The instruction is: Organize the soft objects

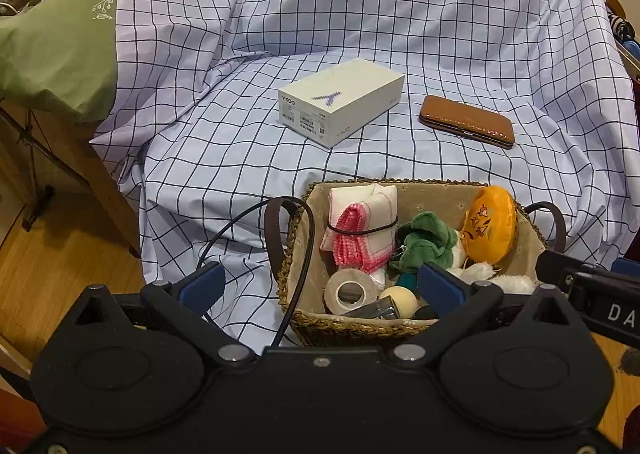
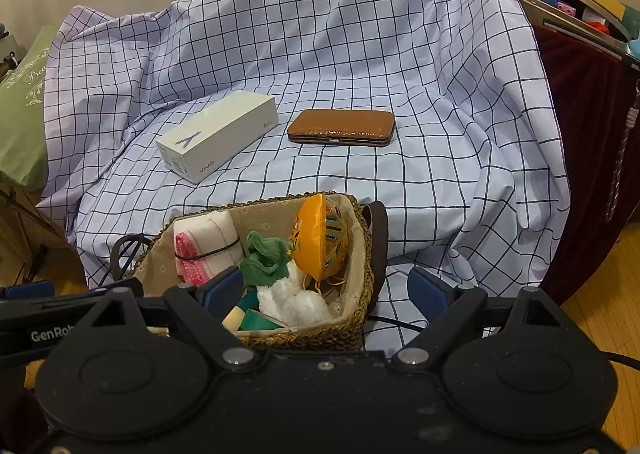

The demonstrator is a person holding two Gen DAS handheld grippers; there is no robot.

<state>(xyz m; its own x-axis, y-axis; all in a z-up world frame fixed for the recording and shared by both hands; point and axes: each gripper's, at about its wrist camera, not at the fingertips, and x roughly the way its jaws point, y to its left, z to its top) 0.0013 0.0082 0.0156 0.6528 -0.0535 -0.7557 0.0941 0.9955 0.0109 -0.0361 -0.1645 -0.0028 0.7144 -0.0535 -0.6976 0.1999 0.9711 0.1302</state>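
A woven basket (image 1: 288, 254) (image 2: 364, 254) stands at the near edge of the checked cloth. It holds a white and pink cloth bundle (image 1: 362, 226) (image 2: 208, 242), a green cloth (image 1: 426, 242) (image 2: 266, 258), an orange pouch (image 1: 490, 224) (image 2: 316, 240), a white fluffy item (image 1: 500, 278) (image 2: 294, 300), a tape roll (image 1: 350, 292) and a cream ball (image 1: 398, 300). My left gripper (image 1: 320, 288) is open and empty, just before the basket's left rim. My right gripper (image 2: 326, 292) is open and empty over the basket's near right corner.
A white phone box (image 1: 340, 100) (image 2: 218, 134) and a brown leather case (image 1: 466, 120) (image 2: 342, 126) lie on the checked cloth (image 1: 240, 158) (image 2: 440, 158) behind the basket. A green cushion (image 1: 52, 50) is at the left. A dark red drape (image 2: 584, 134) and a cluttered shelf are at the right.
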